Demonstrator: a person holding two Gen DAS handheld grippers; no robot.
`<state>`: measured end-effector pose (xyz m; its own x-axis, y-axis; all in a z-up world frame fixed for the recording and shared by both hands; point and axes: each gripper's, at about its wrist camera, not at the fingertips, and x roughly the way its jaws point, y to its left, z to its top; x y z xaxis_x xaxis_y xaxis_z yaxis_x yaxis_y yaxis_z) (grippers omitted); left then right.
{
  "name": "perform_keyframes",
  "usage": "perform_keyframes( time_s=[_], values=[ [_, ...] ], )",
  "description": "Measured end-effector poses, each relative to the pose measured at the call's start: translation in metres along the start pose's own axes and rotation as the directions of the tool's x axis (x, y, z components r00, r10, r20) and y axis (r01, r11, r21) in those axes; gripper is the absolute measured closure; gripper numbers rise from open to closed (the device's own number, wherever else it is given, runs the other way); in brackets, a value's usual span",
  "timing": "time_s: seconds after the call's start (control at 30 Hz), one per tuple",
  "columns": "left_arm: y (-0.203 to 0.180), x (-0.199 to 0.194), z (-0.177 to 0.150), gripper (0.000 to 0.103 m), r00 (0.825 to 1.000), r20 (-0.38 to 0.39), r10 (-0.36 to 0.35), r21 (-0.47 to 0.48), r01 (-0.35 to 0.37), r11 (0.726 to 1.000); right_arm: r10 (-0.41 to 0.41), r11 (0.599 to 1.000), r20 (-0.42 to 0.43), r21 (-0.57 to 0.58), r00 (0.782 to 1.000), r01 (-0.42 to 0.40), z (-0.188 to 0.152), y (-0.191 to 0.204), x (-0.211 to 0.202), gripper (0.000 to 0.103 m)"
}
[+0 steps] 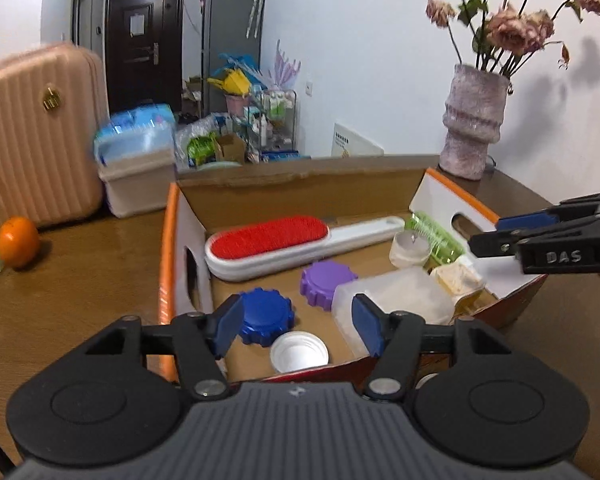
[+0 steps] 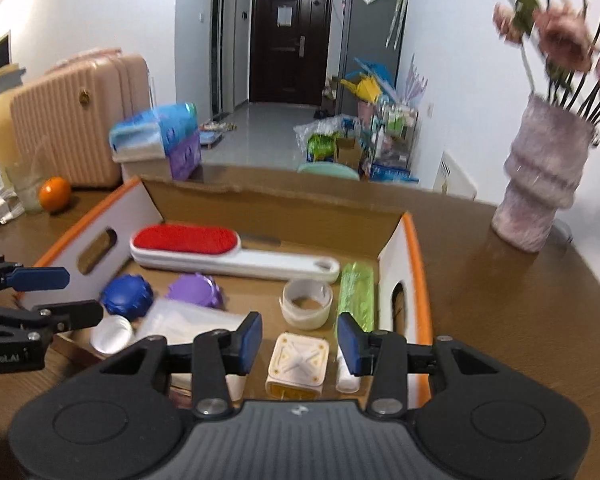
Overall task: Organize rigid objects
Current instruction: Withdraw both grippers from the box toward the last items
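A cardboard box [image 1: 300, 192] [image 2: 276, 204] on the brown table holds a red lint brush with a white handle [image 1: 268, 236] [image 2: 188, 240], a blue cap [image 1: 266, 316] [image 2: 126, 296], a purple cap [image 1: 326, 280] [image 2: 194, 290], a white cap [image 1: 299, 351] [image 2: 112, 334], a clear plastic tub [image 1: 392, 304] [image 2: 184, 320], a tape roll [image 1: 410, 248] [image 2: 306, 304], a green item [image 1: 434, 234] [image 2: 356, 296] and a cream square piece [image 1: 458, 278] [image 2: 298, 362]. My left gripper [image 1: 296, 328] [image 2: 70, 296] is open and empty above the box's near left. My right gripper [image 2: 300, 342] [image 1: 488, 232] is open and empty above the cream piece.
A vase of dried flowers [image 1: 474, 120] [image 2: 540, 184] stands on the table right of the box. An orange [image 1: 18, 242] [image 2: 55, 194] and a glass [image 2: 26, 184] sit at the left. A pink suitcase [image 1: 36, 128] [image 2: 72, 120] and a storage bin [image 1: 138, 160] stand beyond the table.
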<state>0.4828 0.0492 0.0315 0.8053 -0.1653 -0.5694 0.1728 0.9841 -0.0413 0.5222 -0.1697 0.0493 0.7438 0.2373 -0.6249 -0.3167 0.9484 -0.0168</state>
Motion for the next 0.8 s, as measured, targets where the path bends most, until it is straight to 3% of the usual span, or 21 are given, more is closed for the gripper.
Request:
perform_keyframes(
  time_s=[0.17, 0.37, 0.5, 0.67, 0.8],
  values=[
    [-0.006, -0.053, 0.016, 0.037, 0.997, 0.067, 0.031, 0.015, -0.032, 0.999, 0.026, 1.000, 0.072, -0.014, 0.997, -0.025, 0.011, 0.003, -0.056, 0.052],
    [-0.022, -0.120, 0.021, 0.024, 0.986, 0.162, 0.031, 0.036, -0.038, 0.999, 0.041, 0.999, 0.170, -0.037, 0.985, -0.035, 0.012, 0.014, -0.125, 0.045],
    [-0.039, -0.160, 0.008, 0.018, 0.967, 0.251, 0.037, 0.074, -0.057, 0.996, 0.054, 0.996, 0.300, -0.078, 0.952, -0.032, -0.006, 0.024, -0.166, 0.035],
    [-0.058, -0.206, -0.024, 0.008, 0.920, 0.390, 0.023, 0.085, -0.061, 0.995, 0.032, 0.997, 0.459, -0.077, 0.888, 0.004, -0.045, 0.034, -0.204, 0.018],
    [-0.072, -0.234, -0.059, 0.003, 0.913, 0.407, -0.027, 0.095, -0.013, 0.995, 0.021, 0.999, 0.493, -0.040, 0.870, -0.002, -0.083, 0.036, -0.226, 0.017]
  ],
)
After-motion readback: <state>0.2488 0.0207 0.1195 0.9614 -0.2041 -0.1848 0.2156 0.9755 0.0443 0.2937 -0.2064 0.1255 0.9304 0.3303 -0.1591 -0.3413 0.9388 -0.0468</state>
